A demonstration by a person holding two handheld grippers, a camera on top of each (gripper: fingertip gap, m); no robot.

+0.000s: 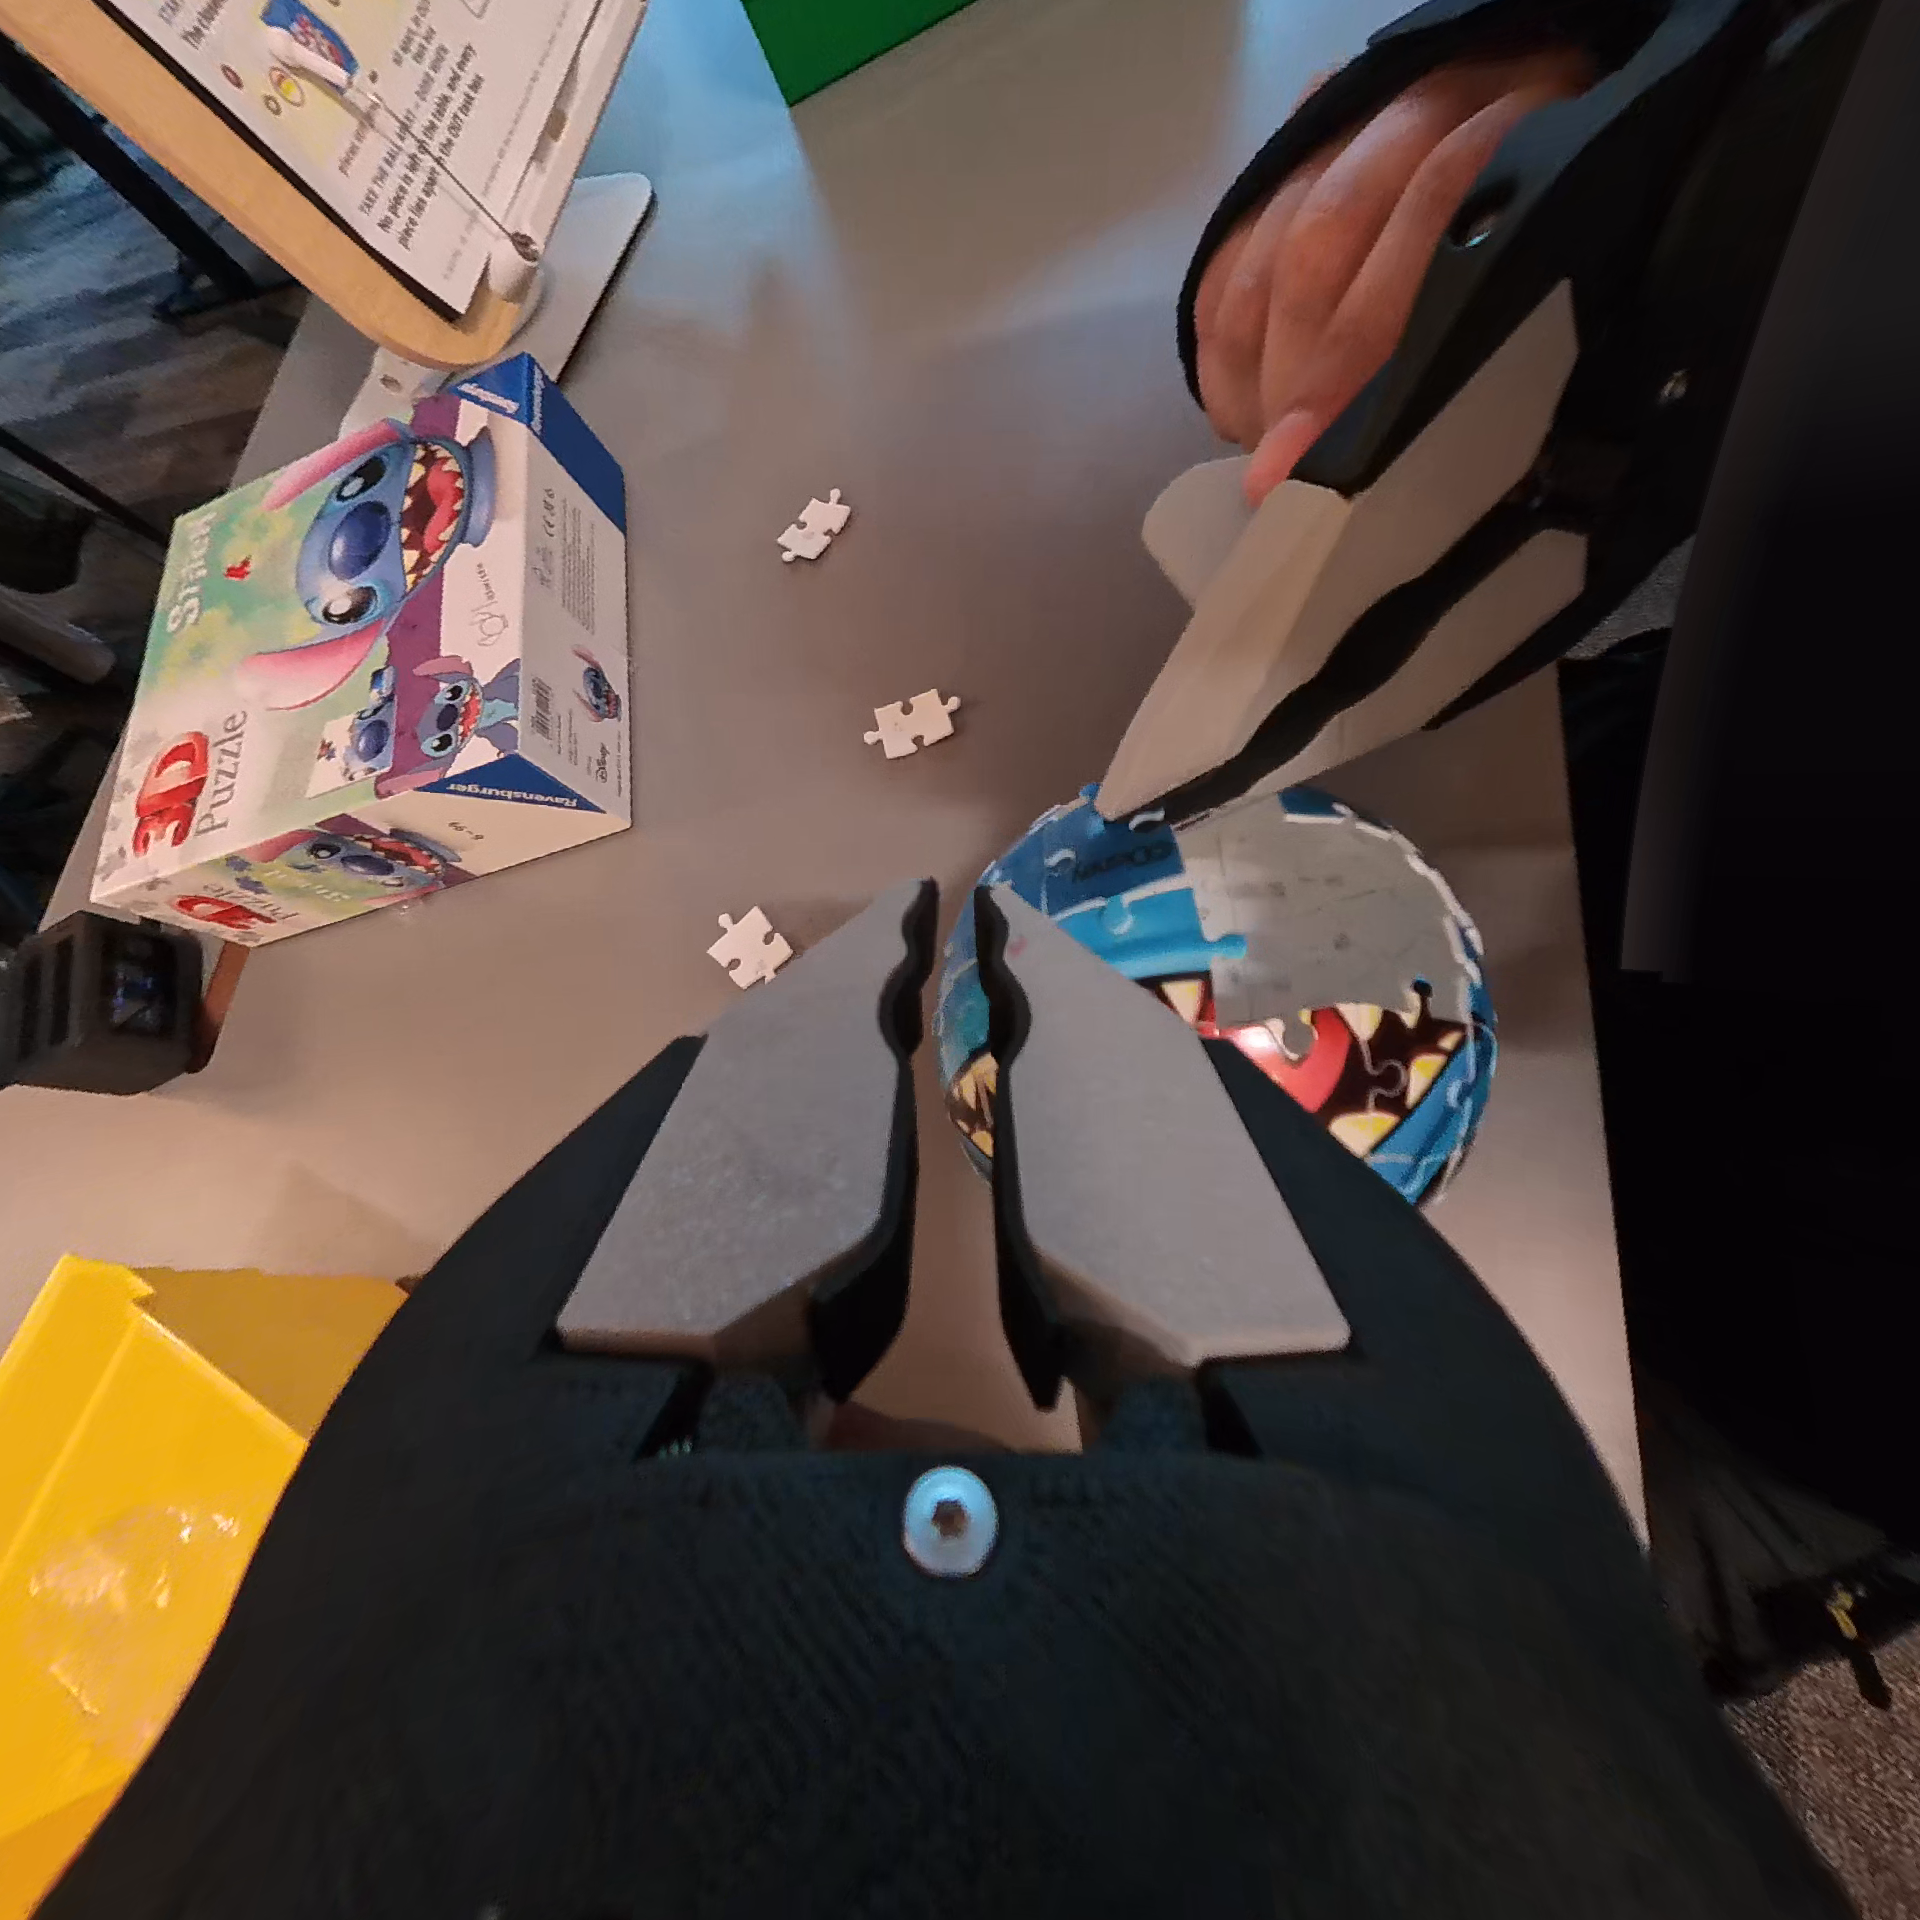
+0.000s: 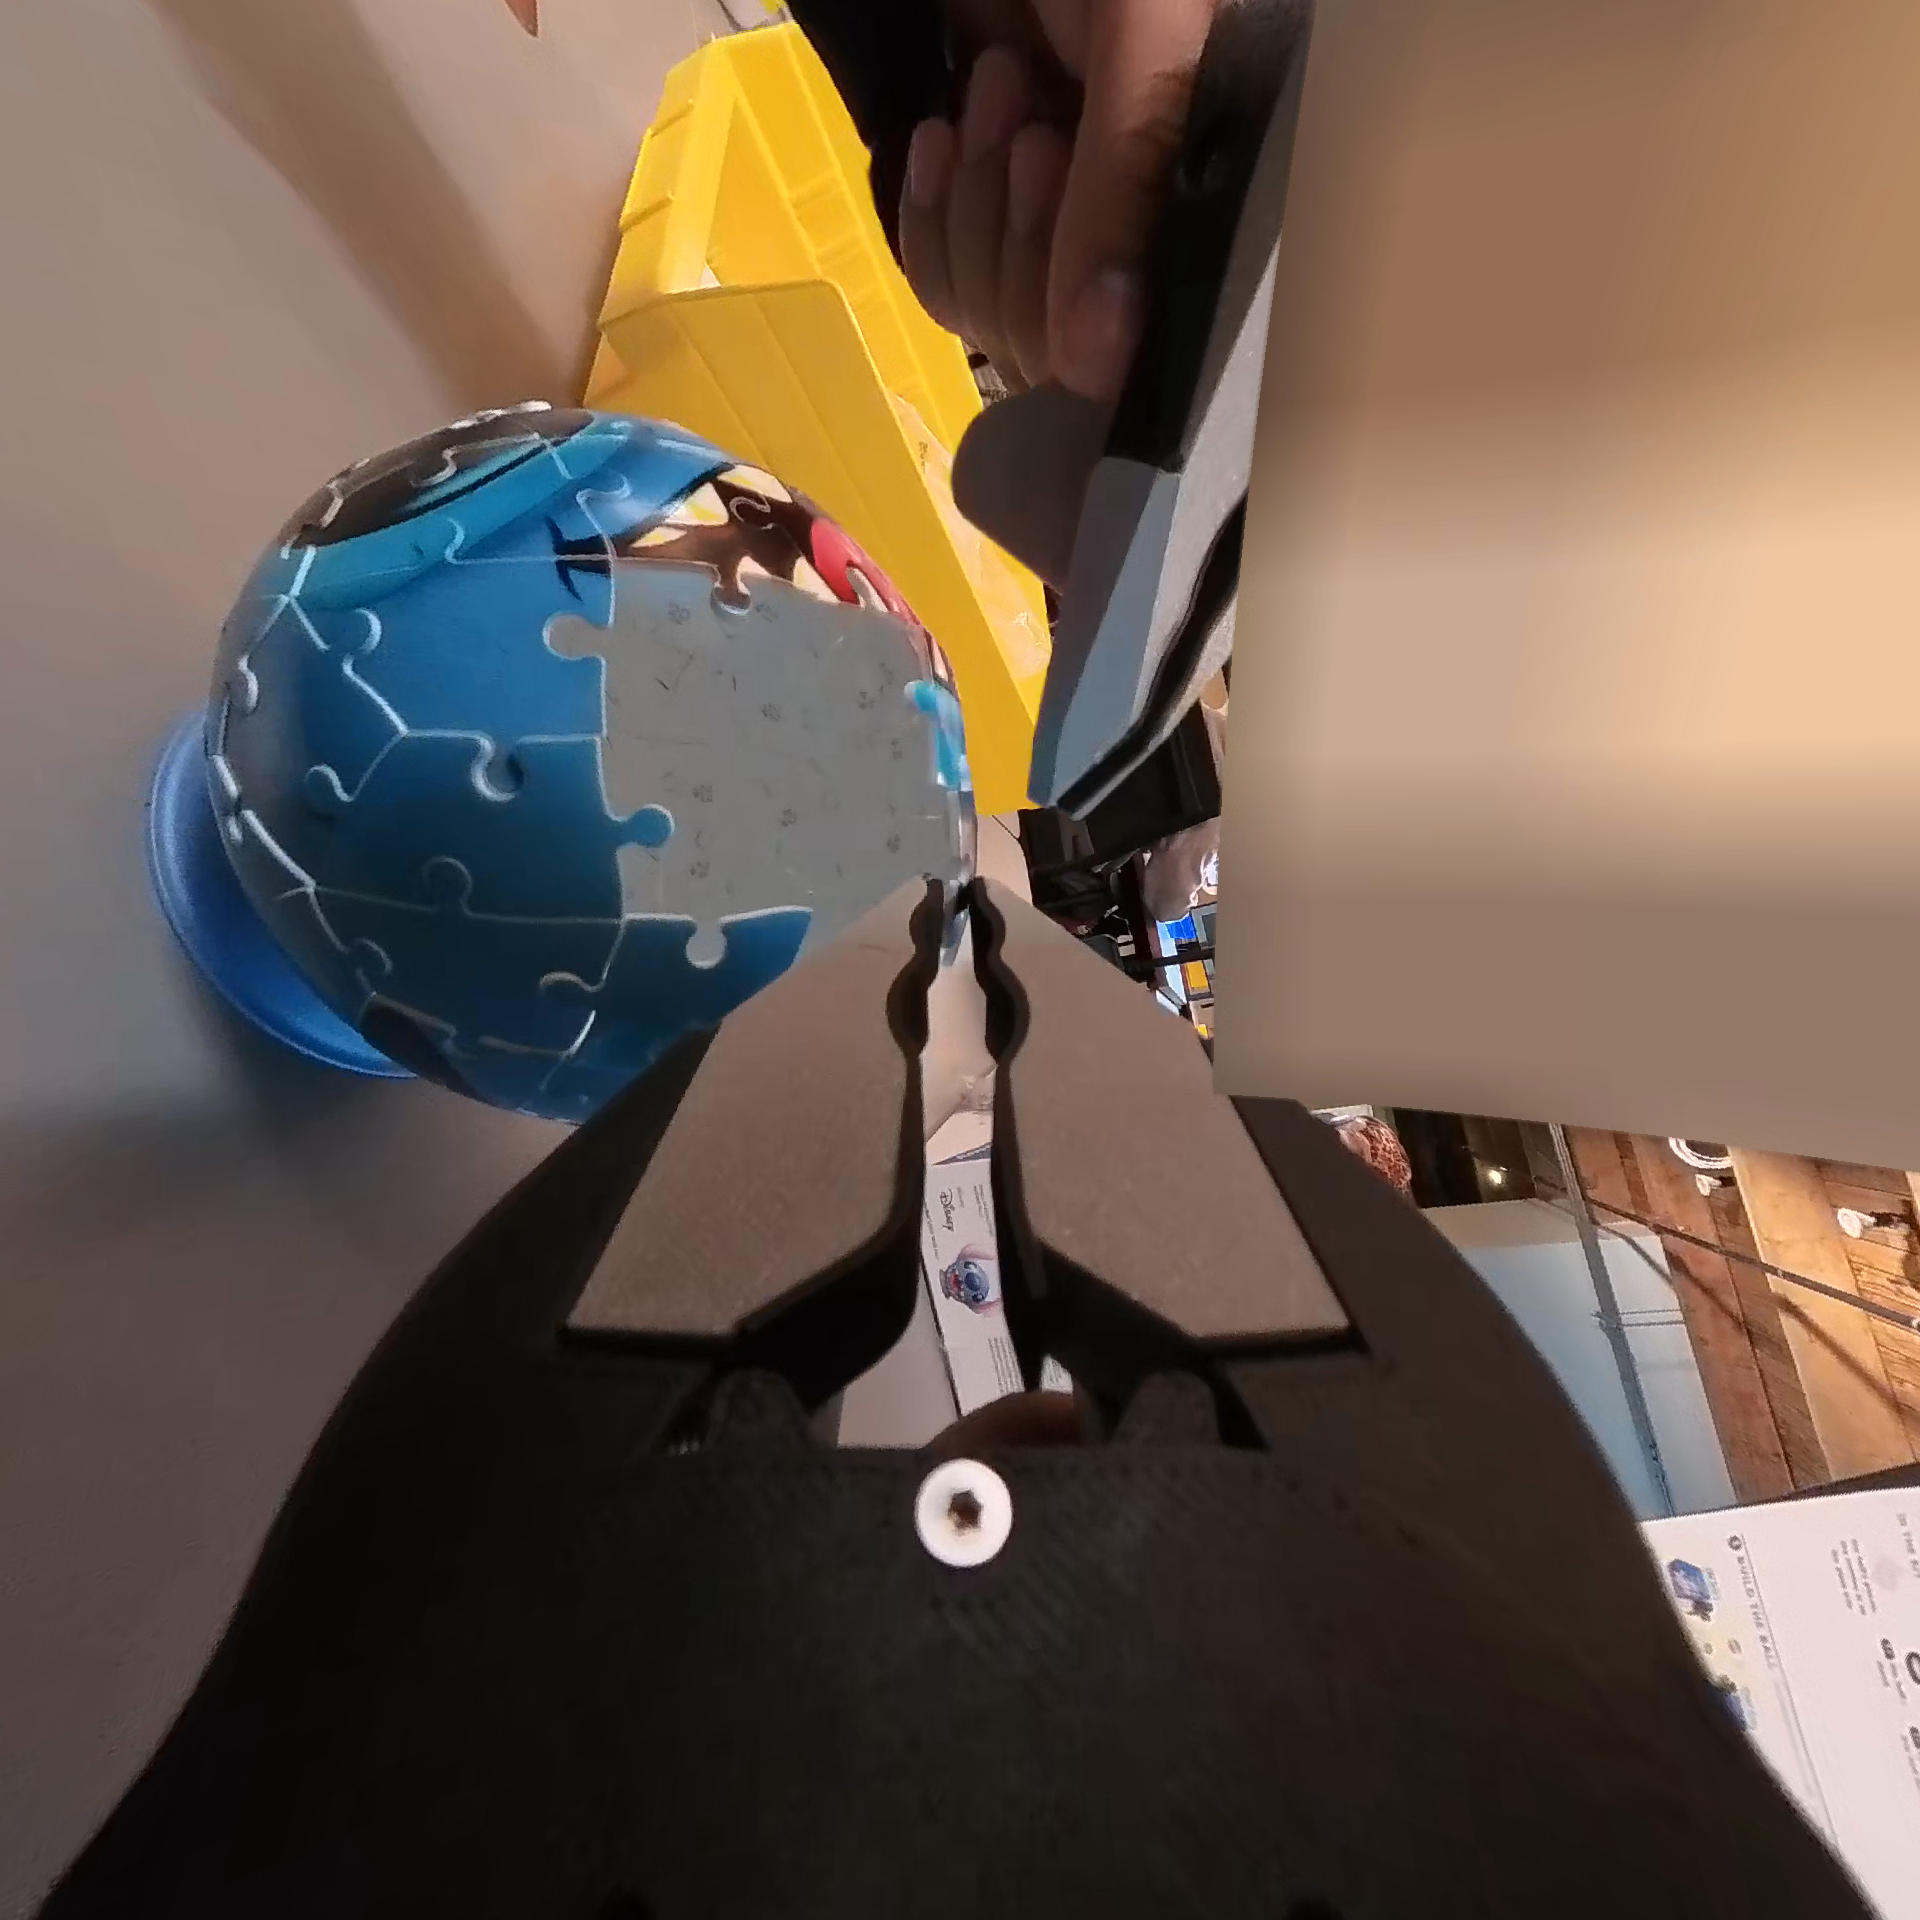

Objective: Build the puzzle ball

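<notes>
The puzzle ball, blue with a toothy red mouth, stands on a blue stand on the grey table. It also shows in the right wrist view, with a grey unfilled patch. My right gripper is shut on a thin blue puzzle piece and holds it at the edge of that patch. It reaches in from the upper right in the left wrist view. My left gripper is nearly shut and empty, just left of the ball. It also shows in the right wrist view.
Three loose pieces lie white side up. The puzzle box stands at the left, an instruction board behind it. A yellow bin is near left, also seen in the right wrist view. The grippers are tip to tip, or close to it.
</notes>
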